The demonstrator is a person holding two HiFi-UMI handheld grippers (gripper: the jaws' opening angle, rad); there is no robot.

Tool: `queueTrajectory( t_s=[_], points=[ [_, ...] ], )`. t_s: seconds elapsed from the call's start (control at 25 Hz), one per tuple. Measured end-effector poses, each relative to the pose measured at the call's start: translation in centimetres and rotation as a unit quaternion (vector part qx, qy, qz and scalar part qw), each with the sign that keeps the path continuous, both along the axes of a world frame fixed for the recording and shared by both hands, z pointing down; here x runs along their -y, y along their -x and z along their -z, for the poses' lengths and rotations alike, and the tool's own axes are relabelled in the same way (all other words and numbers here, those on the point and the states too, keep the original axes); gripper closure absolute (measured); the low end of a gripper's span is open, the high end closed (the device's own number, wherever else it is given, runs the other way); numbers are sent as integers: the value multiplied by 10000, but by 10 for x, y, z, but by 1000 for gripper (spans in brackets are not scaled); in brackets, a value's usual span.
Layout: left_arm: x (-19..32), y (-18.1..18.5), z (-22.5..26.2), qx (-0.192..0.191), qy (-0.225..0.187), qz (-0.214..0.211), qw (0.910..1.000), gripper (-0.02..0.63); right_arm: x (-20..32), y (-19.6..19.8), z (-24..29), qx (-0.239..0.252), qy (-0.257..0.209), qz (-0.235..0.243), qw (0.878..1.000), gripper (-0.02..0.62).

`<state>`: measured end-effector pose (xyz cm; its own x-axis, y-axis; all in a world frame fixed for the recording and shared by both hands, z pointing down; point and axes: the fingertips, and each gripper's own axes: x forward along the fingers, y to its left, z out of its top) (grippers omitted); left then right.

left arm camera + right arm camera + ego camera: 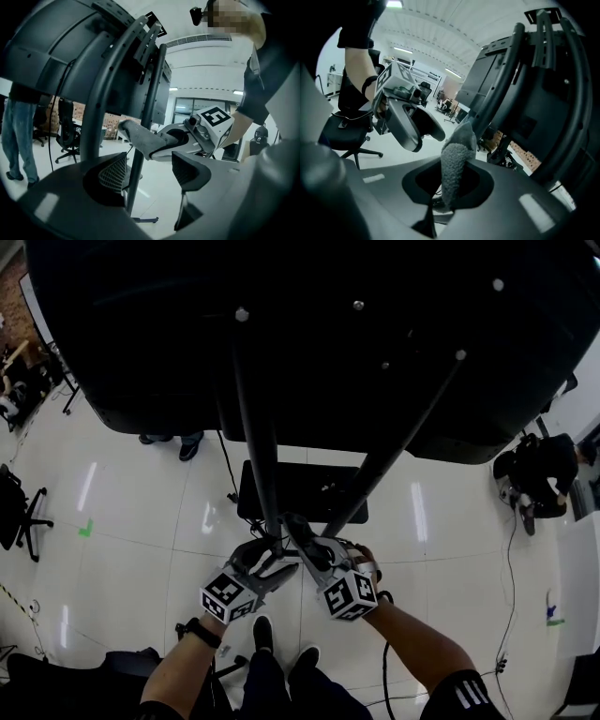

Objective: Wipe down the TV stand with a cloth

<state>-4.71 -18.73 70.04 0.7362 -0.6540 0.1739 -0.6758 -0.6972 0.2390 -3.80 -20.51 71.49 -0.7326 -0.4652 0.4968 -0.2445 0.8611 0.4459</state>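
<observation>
**Head view.** Seen from behind the television, the left gripper and right gripper meet low on the left pole of the TV stand, above its base plate.

**Left gripper view.** The jaws stand apart and grip nothing; the pole rises just beyond them. The right gripper presents a grey cloth at the pole.

**Right gripper view.** The jaws are closed on the cloth, whose free end lies against the pole.

**Progress.** Wiping appears under way on this pole's lower part. No view shows which surfaces are already clean; the second pole and base plate probably remain.
</observation>
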Motion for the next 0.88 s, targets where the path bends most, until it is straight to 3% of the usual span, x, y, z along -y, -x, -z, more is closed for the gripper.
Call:
queueTrajectory(
  t_s=[0.44, 0.88],
  points=[
    [-15, -60, 141, -133, -767, -25, 9970, 279, -2, -56, 151, 325, -845, 40, 9959, 548],
    [-11, -67, 250, -146, -1403, -371, 9893, 281, 9, -67, 271, 525, -1569, -299, 9858, 548]
  ],
)
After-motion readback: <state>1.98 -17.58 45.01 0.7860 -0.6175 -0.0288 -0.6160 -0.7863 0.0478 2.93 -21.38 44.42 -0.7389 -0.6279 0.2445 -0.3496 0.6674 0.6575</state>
